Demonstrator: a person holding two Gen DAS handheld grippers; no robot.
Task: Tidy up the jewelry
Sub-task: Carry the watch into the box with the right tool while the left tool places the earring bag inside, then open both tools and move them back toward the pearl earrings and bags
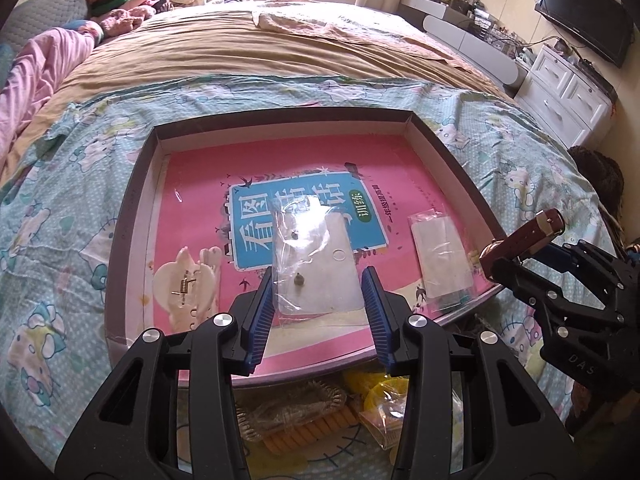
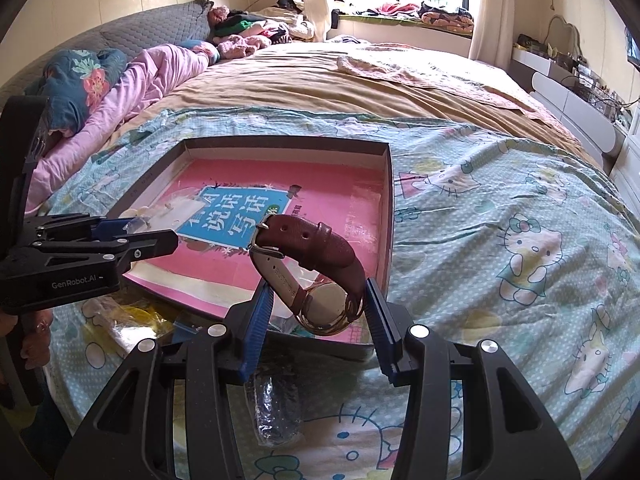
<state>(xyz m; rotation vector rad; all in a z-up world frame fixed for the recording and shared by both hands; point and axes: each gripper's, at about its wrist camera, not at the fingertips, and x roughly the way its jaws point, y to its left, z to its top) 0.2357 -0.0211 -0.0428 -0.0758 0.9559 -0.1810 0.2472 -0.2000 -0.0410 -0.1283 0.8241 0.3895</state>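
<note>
A shallow box [image 1: 136, 184] with a pink book inside lies on the bed; it also shows in the right wrist view [image 2: 390, 200]. In it lie a cream hair claw [image 1: 188, 280], a clear bag with earrings [image 1: 316, 260] and a second small bag [image 1: 440, 256]. My left gripper [image 1: 319, 300] is open, its fingers on either side of the earring bag, above the box's near edge. My right gripper [image 2: 319, 312] is shut on a brown-strapped wristwatch [image 2: 320, 272], held over the box's near right corner; the watch also shows in the left wrist view [image 1: 524, 240].
Loose bagged items lie on the Hello Kitty sheet in front of the box: yellow pieces [image 1: 376, 396], a woven item [image 1: 288, 412] and a dark bagged piece [image 2: 276, 412]. Pillows and clothes are at the bed's far left, and a white dresser [image 1: 560, 92] stands to the right.
</note>
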